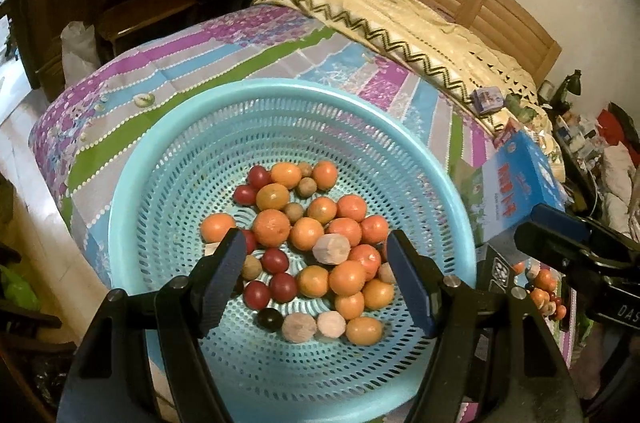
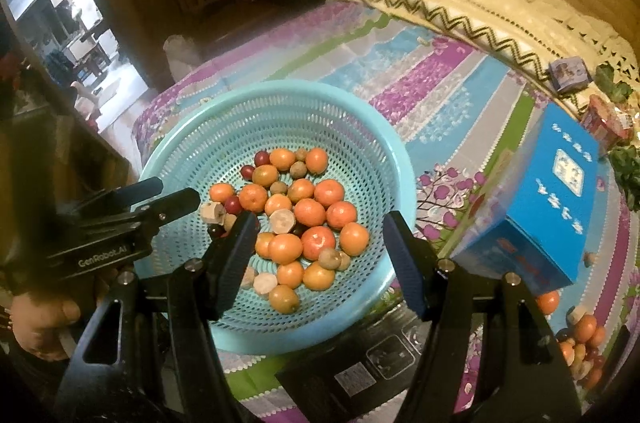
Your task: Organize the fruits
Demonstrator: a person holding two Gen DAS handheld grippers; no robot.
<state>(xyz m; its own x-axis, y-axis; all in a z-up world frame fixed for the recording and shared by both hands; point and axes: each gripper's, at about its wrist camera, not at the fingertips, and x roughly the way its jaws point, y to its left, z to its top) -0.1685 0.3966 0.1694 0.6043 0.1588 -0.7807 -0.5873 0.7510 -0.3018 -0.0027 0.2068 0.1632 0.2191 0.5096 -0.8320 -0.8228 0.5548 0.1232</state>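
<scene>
While both claws are hanging over the bed, the views are reading as follows.

Left wrist view
- Basket: basket (image 1: 132, 207) is sitting on the striped sheet (image 1: 192, 63), its near rim running under the claw.
- Fruit: fruits (image 1: 308, 235) are lying heaped in the basket's centre and near side; perforated walls on the far side and left are lying bare.
- Edges: sheet is dropping off at left towards the floor; box (image 1: 524, 191) is standing just beside the basket's right rim.
- Left claw: left gripper (image 1: 316, 263) is hovering above the pile, jaws standing apart, nothing pinched or touched.
- Right claw: right gripper (image 1: 560, 227) is showing at right, over the box; its jaws are too hidden to judge.

Right wrist view
- Basket: basket (image 2: 192, 131) is lying left of centre, bare sheet (image 2: 440, 95) opening up beyond and to the right.
- Edges: box (image 2: 540, 207) is standing right of the basket, more fruit (image 2: 584, 339) lying loose near its lower end.
- Right claw: right gripper (image 2: 320, 243) is hanging over the basket's near half, jaws spread, gripping nothing.
- Left claw: left gripper (image 2: 176, 195) is reaching in from the left over the rim, a hand (image 2: 40, 323) holding it.
</scene>
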